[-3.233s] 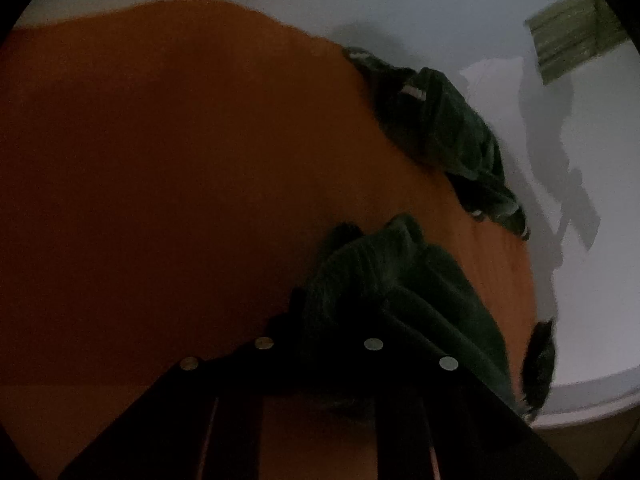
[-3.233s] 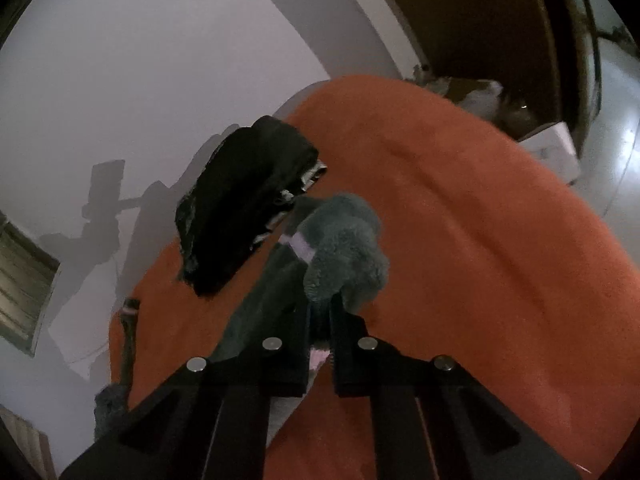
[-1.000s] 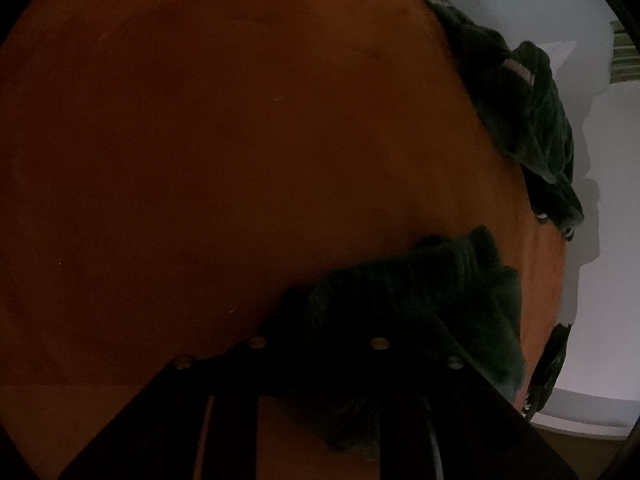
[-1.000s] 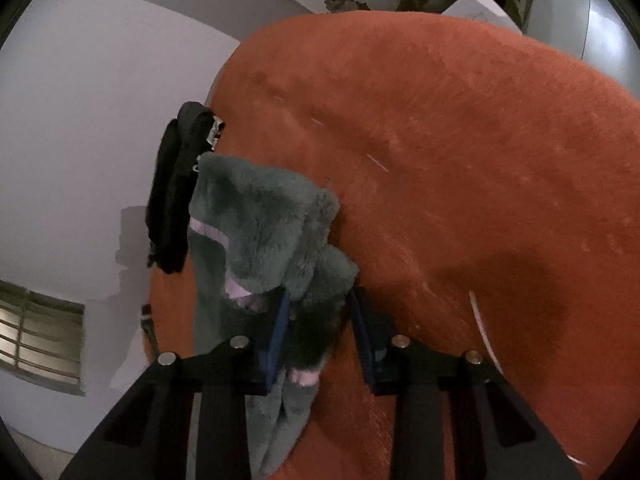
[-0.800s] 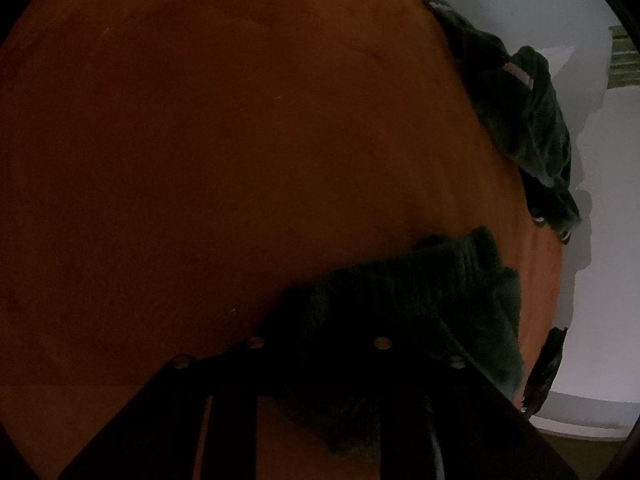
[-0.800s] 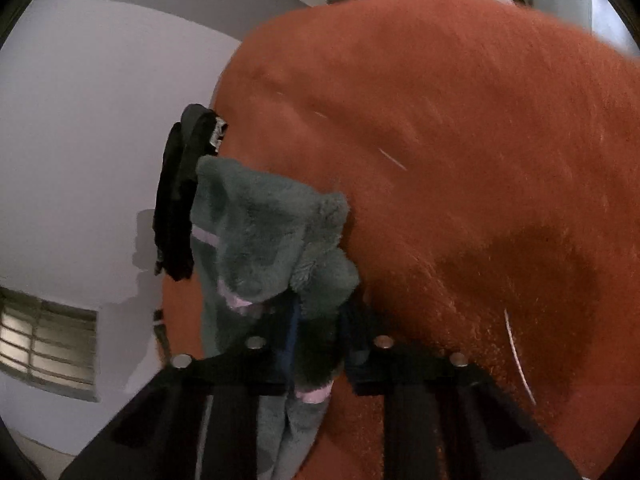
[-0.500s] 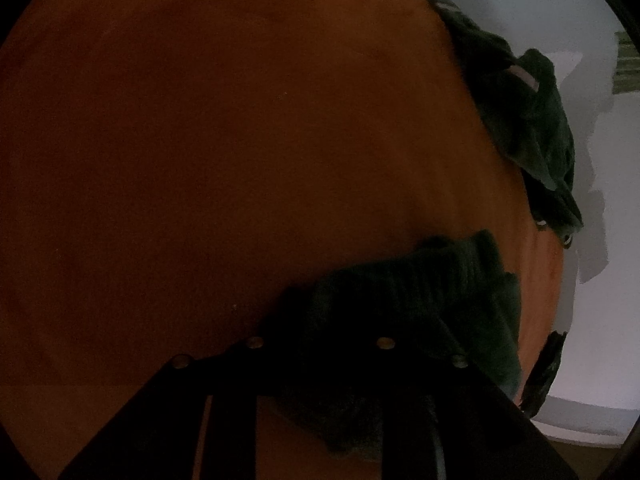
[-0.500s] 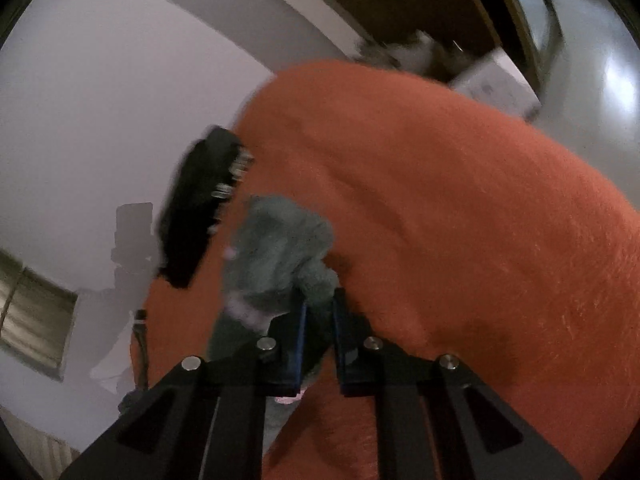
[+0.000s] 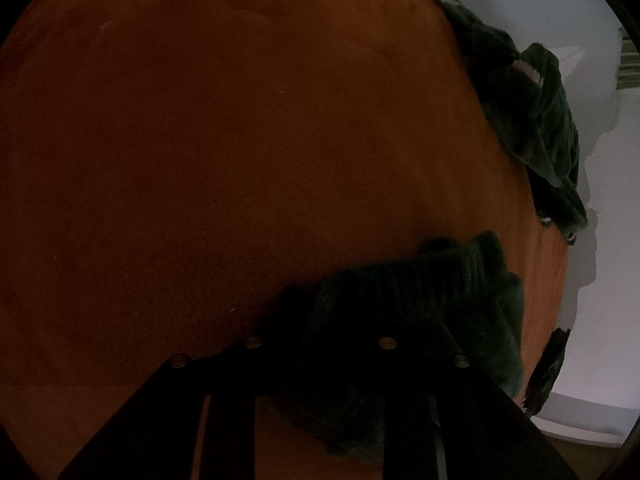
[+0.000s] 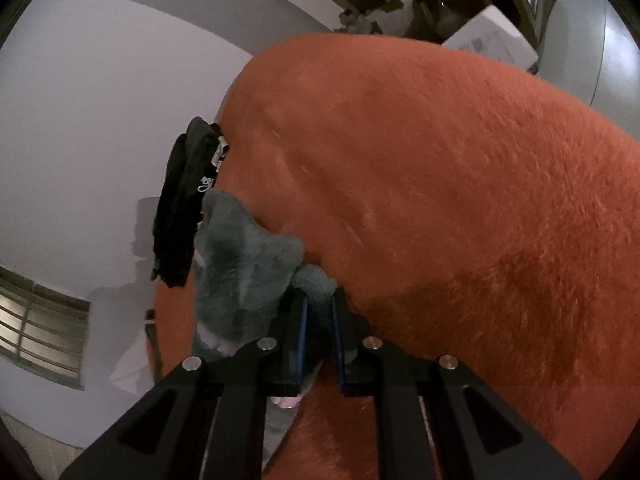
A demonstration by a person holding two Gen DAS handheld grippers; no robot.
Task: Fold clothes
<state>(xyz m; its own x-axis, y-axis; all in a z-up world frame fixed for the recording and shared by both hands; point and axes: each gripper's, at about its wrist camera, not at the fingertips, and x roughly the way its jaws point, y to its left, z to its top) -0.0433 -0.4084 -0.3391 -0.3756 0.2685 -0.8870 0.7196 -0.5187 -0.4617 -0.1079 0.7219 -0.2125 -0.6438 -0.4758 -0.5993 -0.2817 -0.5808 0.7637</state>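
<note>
Grey fuzzy garment (image 10: 244, 272) lies bunched at the left edge of the orange blanket (image 10: 460, 184), just beside a black folded garment (image 10: 184, 204). Right gripper (image 10: 318, 320) angles down over the blanket, jaws nearly together, pinching a fold of the grey fleece. Left gripper (image 9: 320, 344) points steeply down in dim light; dark fleece (image 9: 420, 288) bunches at its fingers, grip unclear.

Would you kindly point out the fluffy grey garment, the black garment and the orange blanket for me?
fluffy grey garment (image 10: 244, 264), right wrist view, its furry upper fold.
black garment (image 10: 180, 208), right wrist view, its middle.
orange blanket (image 10: 460, 184), right wrist view, bare plush surface.
</note>
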